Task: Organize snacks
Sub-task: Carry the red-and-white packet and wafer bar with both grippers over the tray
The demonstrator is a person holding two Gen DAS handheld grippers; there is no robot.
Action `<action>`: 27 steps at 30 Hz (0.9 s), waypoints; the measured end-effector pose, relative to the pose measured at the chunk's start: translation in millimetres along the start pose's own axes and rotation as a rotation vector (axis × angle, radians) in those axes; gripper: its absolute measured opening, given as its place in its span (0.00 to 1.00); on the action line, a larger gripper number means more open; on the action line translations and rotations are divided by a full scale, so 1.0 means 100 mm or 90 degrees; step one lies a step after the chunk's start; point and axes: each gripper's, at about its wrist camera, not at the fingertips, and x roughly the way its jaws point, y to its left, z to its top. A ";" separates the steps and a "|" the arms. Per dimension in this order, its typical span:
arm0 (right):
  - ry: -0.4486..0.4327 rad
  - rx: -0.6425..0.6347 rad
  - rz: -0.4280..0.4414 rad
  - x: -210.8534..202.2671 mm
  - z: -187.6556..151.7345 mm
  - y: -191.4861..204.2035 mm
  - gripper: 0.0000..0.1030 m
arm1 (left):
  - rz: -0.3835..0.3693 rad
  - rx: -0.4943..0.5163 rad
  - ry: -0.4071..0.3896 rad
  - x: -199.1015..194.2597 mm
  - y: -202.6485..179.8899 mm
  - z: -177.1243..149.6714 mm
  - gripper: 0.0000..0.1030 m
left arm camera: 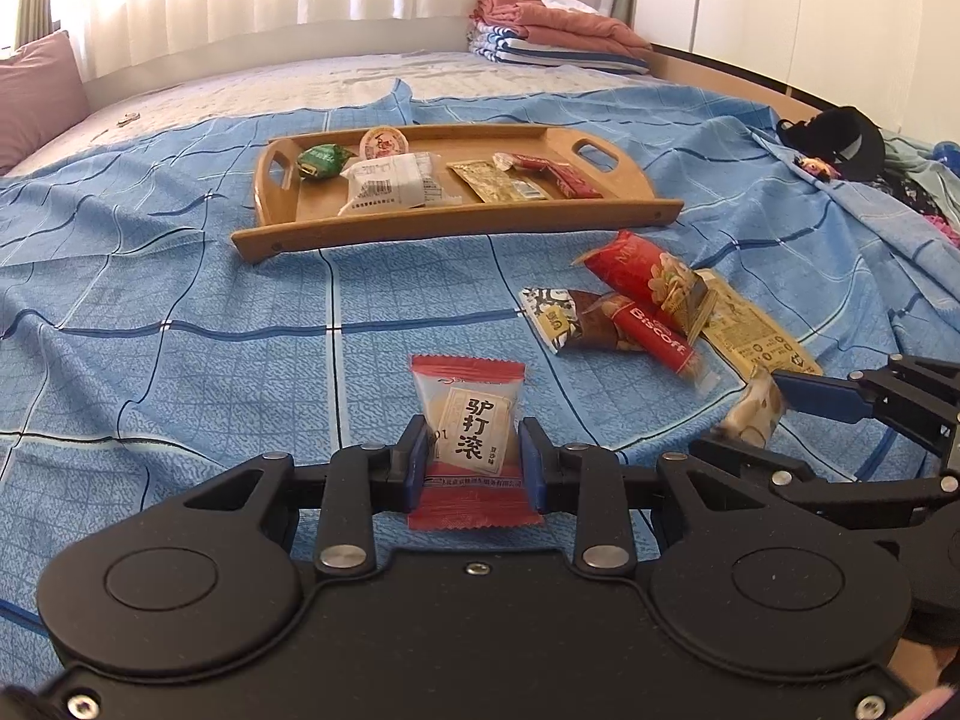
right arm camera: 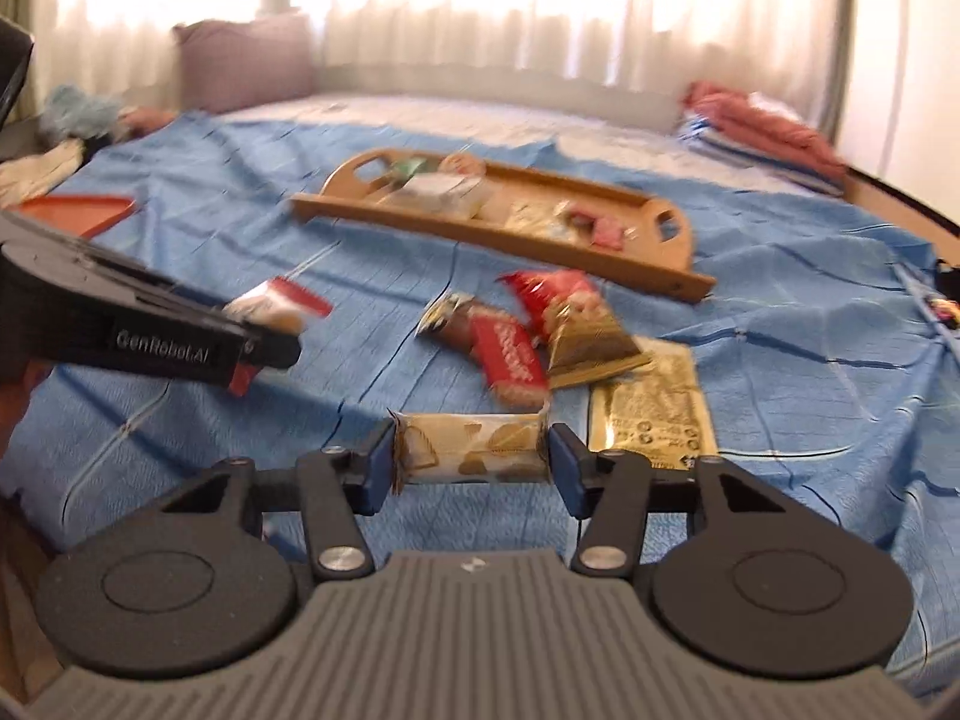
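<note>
My left gripper (left arm camera: 474, 450) is shut on a red-and-white snack packet (left arm camera: 471, 420) and holds it above the blue bedsheet. My right gripper (right arm camera: 471, 456) is shut on a beige snack bar (right arm camera: 471, 447), gripped by its two ends. The bar and right gripper also show at the right of the left wrist view (left arm camera: 753, 411). A wooden tray (left arm camera: 630, 207) farther back holds several snacks, among them a green packet (left arm camera: 321, 161) and a white packet (left arm camera: 390, 183). A loose pile lies between: a Biscoff packet (left arm camera: 657, 336), a red nut bag (left arm camera: 648, 273) and a gold flat packet (right arm camera: 651, 408).
Folded pink and striped blankets (left arm camera: 558, 30) sit at the far right of the bed. A pink pillow (left arm camera: 36, 90) lies at the far left. Black items and clothes (left arm camera: 840, 138) lie at the right edge. An orange flat object (right arm camera: 84, 210) lies left.
</note>
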 end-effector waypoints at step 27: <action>-0.011 0.122 -0.037 0.44 1.17 -0.32 0.55 | 0.002 -0.045 -0.063 0.07 0.45 0.94 0.29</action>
